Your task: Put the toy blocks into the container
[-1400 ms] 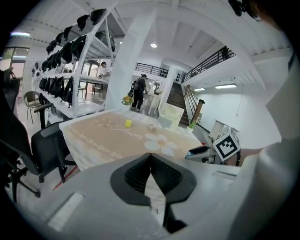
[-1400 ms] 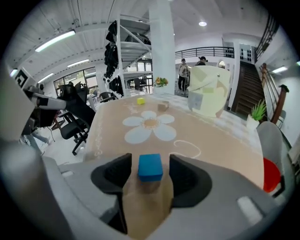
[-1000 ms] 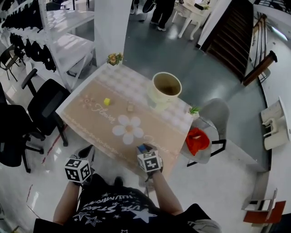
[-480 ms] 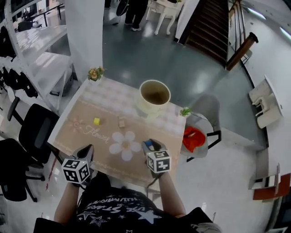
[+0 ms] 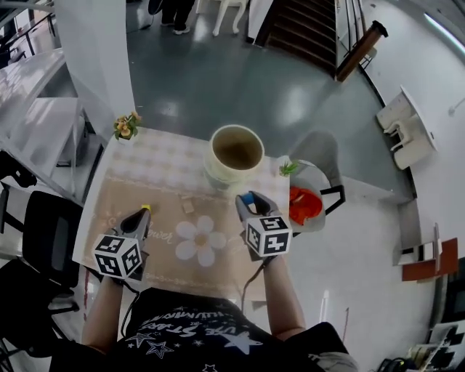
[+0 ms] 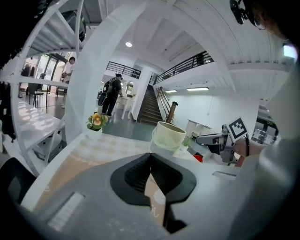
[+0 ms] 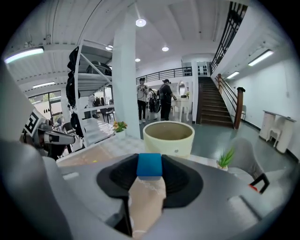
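Tablecloth [image 5: 167, 197] below; right gripper [image 5: 248, 199] clamps blue block [image 7: 149, 165]; left gripper [image 6: 150, 158] seemingly closed.

Hall: white walls [image 7: 276, 89], white ceiling [image 7: 178, 18] with round downlights [image 7: 140, 22] and strip lights [image 7: 260, 57], glossy grey-blue floor [image 5: 218, 80], white floor [image 5: 356, 247] on the near side, one white pillar [image 5: 91, 51], dark staircase [image 5: 298, 22] with black railing [image 7: 232, 23] and brown newel post [image 5: 361, 45], railed balcony [image 7: 164, 73] above. Furniture: table [image 5: 145, 161] under a checked and tan cloth [image 5: 163, 214], grey chair [image 5: 320, 152] at its right end, black office chairs [image 5: 43, 232] and white shelving [image 5: 36, 109] to its left, white side table [image 7: 273, 123] against the right wall. Light even and bright, lamps mirrored as pale patches on the grey-blue floor; dark items [image 7: 72, 65] hang from the upper shelf.
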Tool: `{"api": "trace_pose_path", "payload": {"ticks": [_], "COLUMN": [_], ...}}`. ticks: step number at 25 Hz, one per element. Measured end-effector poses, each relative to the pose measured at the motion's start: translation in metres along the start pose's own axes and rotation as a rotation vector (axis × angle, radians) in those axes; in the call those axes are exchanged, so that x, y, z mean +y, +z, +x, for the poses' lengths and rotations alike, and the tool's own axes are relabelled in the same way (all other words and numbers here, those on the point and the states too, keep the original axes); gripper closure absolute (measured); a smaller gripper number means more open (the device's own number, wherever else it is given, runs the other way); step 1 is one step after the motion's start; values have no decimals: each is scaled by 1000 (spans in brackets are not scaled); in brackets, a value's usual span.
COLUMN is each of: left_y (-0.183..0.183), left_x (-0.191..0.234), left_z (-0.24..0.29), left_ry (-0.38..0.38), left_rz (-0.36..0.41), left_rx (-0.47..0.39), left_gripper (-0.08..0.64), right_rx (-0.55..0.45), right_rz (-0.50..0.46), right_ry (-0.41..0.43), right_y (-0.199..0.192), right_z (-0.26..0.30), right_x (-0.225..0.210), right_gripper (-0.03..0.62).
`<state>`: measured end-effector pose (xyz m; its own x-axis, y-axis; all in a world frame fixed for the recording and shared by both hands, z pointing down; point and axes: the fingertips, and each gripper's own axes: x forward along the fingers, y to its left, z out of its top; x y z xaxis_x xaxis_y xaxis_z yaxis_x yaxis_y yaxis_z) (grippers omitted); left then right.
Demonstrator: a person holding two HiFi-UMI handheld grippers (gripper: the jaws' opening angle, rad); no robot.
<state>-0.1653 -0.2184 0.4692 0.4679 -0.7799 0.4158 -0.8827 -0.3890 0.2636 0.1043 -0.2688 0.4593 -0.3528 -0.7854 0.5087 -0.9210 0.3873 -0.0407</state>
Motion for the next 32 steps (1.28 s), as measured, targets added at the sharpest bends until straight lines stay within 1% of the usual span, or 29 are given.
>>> {"api": "trace_pose_path", "payload": {"ticks": [6,9,12,18,21,23,26,32], "left_y": [31,43,49,41,37,35,31,21], "left_x": [6,11,17,31,36,40,46,54], "left_z": [29,39,48,65,71,73,76,77], "left_ry": [-79,-108,-130,-169,-188,-201,-217,-236], "left_rz": [84,101,103,80,64,54,44,26], "left_rx": [4,1,7,44,62,73,87,111], "left_gripper": [549,549,549,549,549,549,549,549], "right_rx": [-44,-70,-67,-24,-21,-27,-33,-50], "right_rz": [3,-13,-30,-22,-22,-21,-6,1], "right_ry": [-69,-99,-133,-173,-205,-231,-261,-277], "right_y": [36,60,75,79,79,80,80,72], "right_z": [17,28,44,75,85,88,89,82], "right_x": [-9,-17,-26,-35,-38,-39,-38,-25], "right_gripper": [440,440,440,440,439,377,360,360]}}
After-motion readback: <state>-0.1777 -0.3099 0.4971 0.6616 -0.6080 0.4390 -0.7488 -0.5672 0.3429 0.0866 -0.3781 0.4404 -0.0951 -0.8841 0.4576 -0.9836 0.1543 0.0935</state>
